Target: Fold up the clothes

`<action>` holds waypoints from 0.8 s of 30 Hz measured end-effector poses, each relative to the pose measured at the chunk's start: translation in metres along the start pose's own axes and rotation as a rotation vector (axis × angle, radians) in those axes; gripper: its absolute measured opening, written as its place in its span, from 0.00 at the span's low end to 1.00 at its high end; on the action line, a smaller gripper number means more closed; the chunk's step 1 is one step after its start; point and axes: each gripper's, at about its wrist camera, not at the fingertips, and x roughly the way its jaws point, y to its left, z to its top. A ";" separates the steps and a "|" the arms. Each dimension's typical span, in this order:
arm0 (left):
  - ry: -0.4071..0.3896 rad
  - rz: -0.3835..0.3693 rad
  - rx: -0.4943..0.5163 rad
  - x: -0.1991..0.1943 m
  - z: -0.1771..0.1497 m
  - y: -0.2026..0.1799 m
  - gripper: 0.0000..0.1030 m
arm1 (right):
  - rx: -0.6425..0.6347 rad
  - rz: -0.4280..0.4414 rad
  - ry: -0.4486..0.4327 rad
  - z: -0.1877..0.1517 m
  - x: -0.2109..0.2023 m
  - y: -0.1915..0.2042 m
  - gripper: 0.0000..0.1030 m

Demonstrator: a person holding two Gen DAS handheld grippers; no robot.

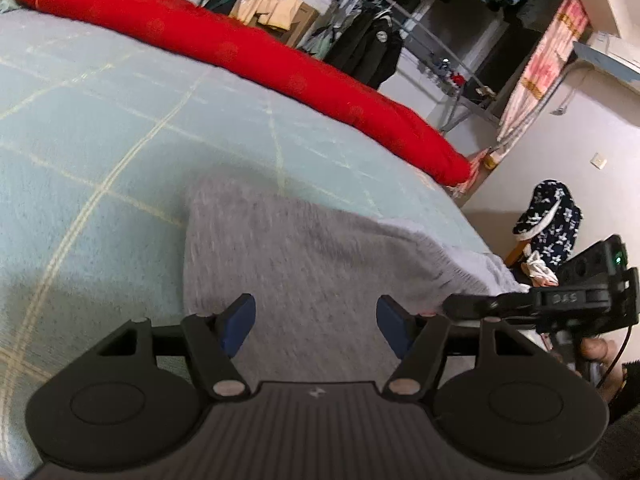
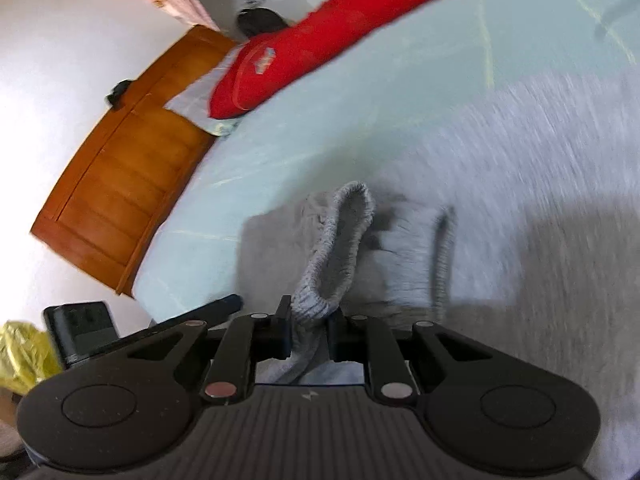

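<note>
My right gripper [image 2: 308, 320] is pinched on the ribbed cuff [image 2: 340, 248] of the grey garment [image 2: 520, 184], and the knit band loops up out of the narrow gap between its fingers. The rest of the grey garment lies spread flat on the bed [image 2: 320, 132], over the pale green checked sheet, filling the right side of the right wrist view.

My left gripper [image 1: 316, 320] hangs over the near part of the same garment with its blue pads [image 1: 240, 324] spread wide and nothing between them. In the left wrist view the right gripper shows at the right edge, at the garment's near right corner.

A long red quilt [image 1: 248, 52] lies along the far side of the bed. A wooden headboard [image 2: 120, 168] stands at the bed's left end.
</note>
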 end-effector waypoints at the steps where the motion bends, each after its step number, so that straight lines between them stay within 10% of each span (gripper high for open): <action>1: -0.003 -0.009 0.007 -0.002 0.001 -0.001 0.67 | -0.017 0.002 0.001 0.000 -0.006 0.006 0.18; 9: 0.059 -0.021 0.004 0.022 0.006 0.005 0.69 | 0.116 -0.092 0.126 -0.028 -0.002 -0.042 0.17; 12: 0.101 -0.024 0.028 0.036 0.000 0.008 0.69 | 0.110 -0.082 0.121 -0.022 -0.012 -0.038 0.31; 17: 0.099 -0.067 0.000 0.038 -0.011 0.015 0.72 | -0.076 -0.171 0.068 0.017 -0.032 -0.006 0.61; 24: 0.001 -0.155 -0.047 0.011 0.009 0.030 0.72 | -0.378 -0.075 0.098 0.072 0.015 0.052 0.62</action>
